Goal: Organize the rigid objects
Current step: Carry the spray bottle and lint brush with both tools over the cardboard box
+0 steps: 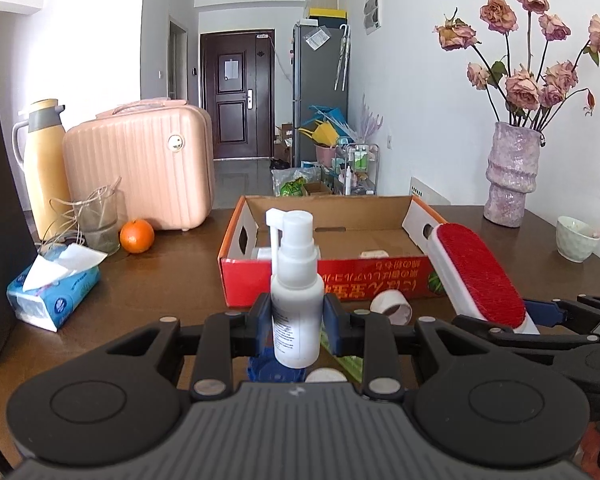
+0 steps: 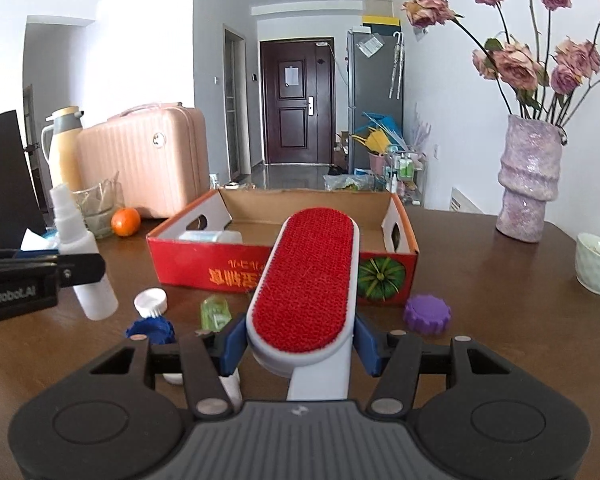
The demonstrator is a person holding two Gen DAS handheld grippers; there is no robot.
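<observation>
A white spray bottle (image 1: 296,300) is clamped upright in the left hand-held gripper (image 1: 296,320) and a red-faced lint brush (image 2: 306,280) in the right hand-held gripper (image 2: 300,344), both before the red cardboard box (image 2: 220,268) on the counter (image 2: 480,280). The brush's handle is hidden; the bottle's print is illegible. "RobotAI" is partly read on the left gripper.

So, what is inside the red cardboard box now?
Inside the red cardboard box lies a white container at the left and a small pale item. The front wall hides the remaining floor.
</observation>
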